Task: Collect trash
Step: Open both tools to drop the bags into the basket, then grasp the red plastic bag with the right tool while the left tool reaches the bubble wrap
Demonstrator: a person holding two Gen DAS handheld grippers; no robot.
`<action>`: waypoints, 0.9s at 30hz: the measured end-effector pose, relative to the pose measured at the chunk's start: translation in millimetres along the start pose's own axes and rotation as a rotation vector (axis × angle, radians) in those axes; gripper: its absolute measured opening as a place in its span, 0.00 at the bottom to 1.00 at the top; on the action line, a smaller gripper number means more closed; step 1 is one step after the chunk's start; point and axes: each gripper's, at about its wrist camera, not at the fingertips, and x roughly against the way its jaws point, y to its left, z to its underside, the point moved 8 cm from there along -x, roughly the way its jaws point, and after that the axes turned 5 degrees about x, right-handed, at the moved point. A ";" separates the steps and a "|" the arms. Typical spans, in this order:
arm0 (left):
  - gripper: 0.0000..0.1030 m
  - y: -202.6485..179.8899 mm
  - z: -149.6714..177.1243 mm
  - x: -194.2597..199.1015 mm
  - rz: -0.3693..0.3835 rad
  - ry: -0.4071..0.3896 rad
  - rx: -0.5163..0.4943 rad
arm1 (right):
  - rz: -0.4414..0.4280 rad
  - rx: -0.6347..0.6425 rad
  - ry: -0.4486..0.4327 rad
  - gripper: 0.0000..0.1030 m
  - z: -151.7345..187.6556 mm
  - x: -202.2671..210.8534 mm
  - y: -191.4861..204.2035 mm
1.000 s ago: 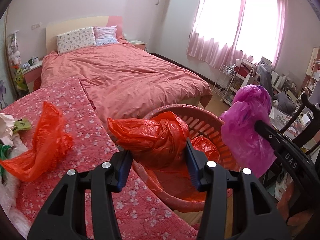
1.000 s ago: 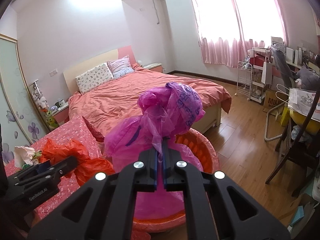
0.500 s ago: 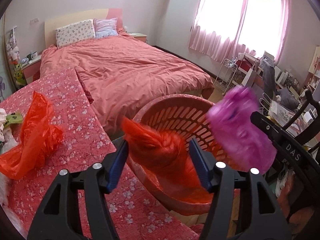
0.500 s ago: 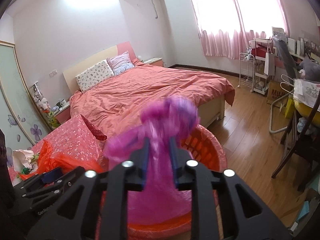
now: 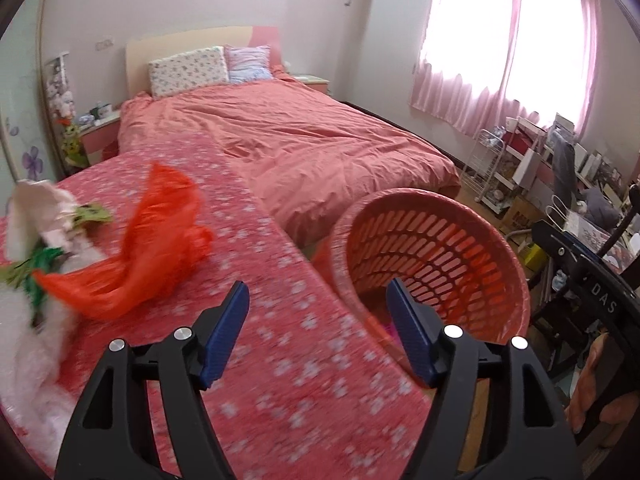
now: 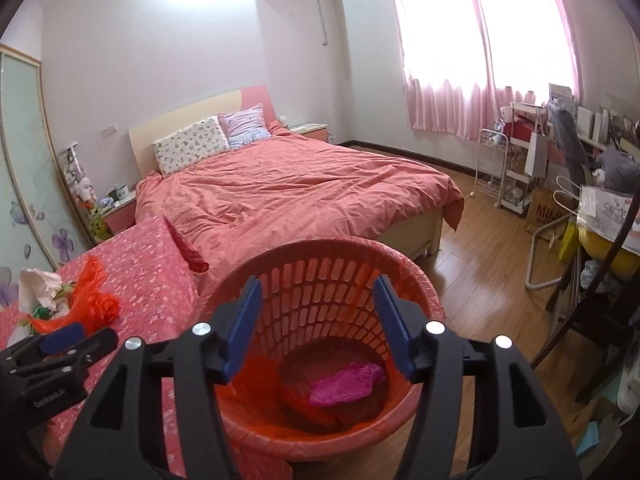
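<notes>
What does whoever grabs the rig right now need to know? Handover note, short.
Left gripper: jaws have just been opening, nothing between them, over the edge of the floral red cover.
Right gripper: jaws have just been opening, nothing between them, above the red basket.
Done: magenta bag and a red bag lie in the basket.
Left: another red bag on the floral cover, beside a pile of pale paper and green scraps. Collect those next, probably with the left gripper, since it looks nearer.
</notes>
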 end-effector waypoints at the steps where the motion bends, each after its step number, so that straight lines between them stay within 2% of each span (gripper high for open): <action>1: 0.69 5.1 0.7 4.3 -0.012 -0.007 0.001 | -0.004 0.007 0.000 0.56 0.2 2.1 4.6; 8: 0.69 54.1 2.9 39.8 -0.083 -0.049 0.071 | -0.066 0.062 0.003 0.59 3.9 20.5 48.0; 16: 0.69 116.5 5.4 82.7 -0.177 -0.111 0.146 | -0.213 0.142 0.016 0.60 17.5 42.2 126.5; 19: 0.70 147.3 8.5 97.3 -0.234 -0.133 0.175 | -0.252 0.174 0.021 0.60 23.7 46.8 156.0; 27: 0.70 211.5 25.3 110.7 -0.338 -0.140 0.256 | -0.352 0.198 0.075 0.60 29.1 29.2 229.2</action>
